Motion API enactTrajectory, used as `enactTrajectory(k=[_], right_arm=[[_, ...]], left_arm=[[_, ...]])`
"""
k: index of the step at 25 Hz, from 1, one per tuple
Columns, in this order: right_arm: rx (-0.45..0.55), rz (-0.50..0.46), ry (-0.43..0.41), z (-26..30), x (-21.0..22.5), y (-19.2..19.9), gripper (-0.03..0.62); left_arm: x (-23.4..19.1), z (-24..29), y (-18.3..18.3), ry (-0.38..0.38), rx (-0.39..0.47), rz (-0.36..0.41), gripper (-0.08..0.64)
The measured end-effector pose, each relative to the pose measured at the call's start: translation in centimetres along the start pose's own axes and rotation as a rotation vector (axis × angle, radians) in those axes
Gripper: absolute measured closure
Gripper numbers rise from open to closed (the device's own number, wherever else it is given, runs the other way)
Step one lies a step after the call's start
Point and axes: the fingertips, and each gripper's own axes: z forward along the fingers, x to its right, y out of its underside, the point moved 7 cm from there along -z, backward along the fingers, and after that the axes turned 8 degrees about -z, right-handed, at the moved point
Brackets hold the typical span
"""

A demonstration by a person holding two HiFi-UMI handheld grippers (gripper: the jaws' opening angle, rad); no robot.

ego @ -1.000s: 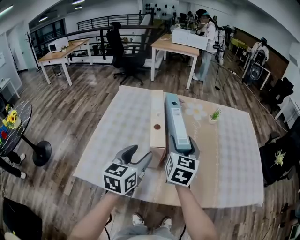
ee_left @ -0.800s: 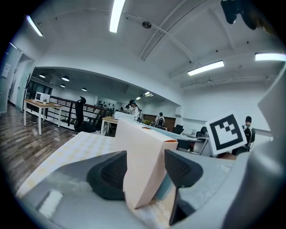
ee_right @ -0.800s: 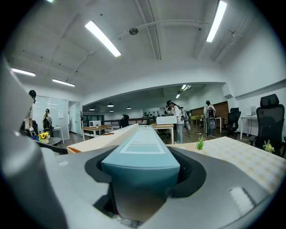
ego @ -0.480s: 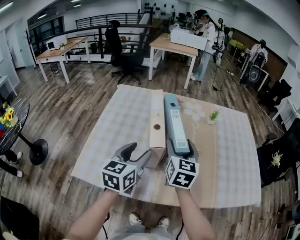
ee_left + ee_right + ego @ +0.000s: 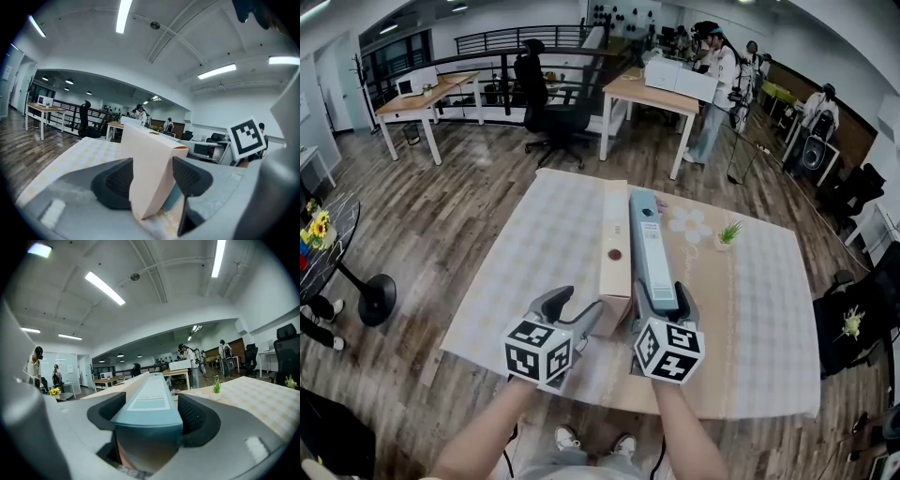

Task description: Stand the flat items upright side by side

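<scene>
Two long flat boxes stand on edge side by side on the checked tablecloth (image 5: 534, 253): a beige box (image 5: 614, 246) on the left and a teal box (image 5: 651, 246) against its right side. My left gripper (image 5: 584, 305) sits at the beige box's near left corner. In the left gripper view that corner (image 5: 150, 173) shows between the spread pads, with a gap at the right pad. My right gripper (image 5: 663, 298) straddles the teal box's near end (image 5: 147, 411), and its jaws are opening off the box's sides.
A small potted plant (image 5: 729, 231) stands on the table to the right of the boxes. The table's front edge (image 5: 628, 405) runs just behind both grippers. Desks, office chairs and people fill the room beyond, and a round side table (image 5: 323, 253) stands at the left.
The right gripper's jaws have spread around the teal box, and its marker cube has tipped and slid slightly nearer. The left gripper and both boxes have stayed put.
</scene>
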Motion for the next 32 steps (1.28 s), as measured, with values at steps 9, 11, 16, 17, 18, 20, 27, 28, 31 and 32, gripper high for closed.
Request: enactTrajectory(k=[9, 11, 16, 17, 18, 20, 27, 28, 31, 32], right_arm=[[0.002, 0.157, -0.053, -0.1, 0.4, 0.0, 0.228], [0.001, 0.194, -0.078, -0.1, 0.2, -0.2, 0.214], [0.045, 0.060, -0.099, 0.0, -0.9, -2.1, 0.213], [0.048, 0.059, -0.104, 0.0, -1.0, -2.4, 0.213], [0.047, 0.058, -0.108, 0.1, -1.0, -2.7, 0.213], [0.042, 0.046, -0.113, 0.1, -1.0, -2.9, 0.213], [0.017, 0.007, -0.126, -0.6, -0.3, -3.1, 0.213], [0.010, -0.004, -0.128, -0.8, -0.3, -3.2, 0.213], [-0.008, -0.042, -0.125, -1.6, 0.1, -3.9, 0.241], [-0.007, -0.055, -0.119, -1.9, 0.4, -4.4, 0.275]], left_arm=[[0.3, 0.3, 0.2, 0.001, 0.001, 0.003, 0.293], [0.3, 0.2, 0.1, 0.002, 0.002, 0.003, 0.293], [0.0, 0.1, -0.4, -0.001, 0.005, 0.006, 0.293], [-0.1, 0.1, -0.6, -0.002, 0.005, 0.007, 0.293], [-0.1, 0.0, -0.7, -0.002, 0.006, 0.008, 0.293], [-0.2, -0.1, -0.8, -0.004, 0.010, 0.009, 0.293], [0.4, -0.4, -1.3, -0.019, 0.033, 0.014, 0.293], [0.4, -0.7, -1.6, -0.022, 0.037, 0.016, 0.293], [0.7, -1.2, -2.5, -0.034, 0.050, 0.020, 0.293], [0.9, -1.3, -2.9, -0.040, 0.054, 0.026, 0.293]])
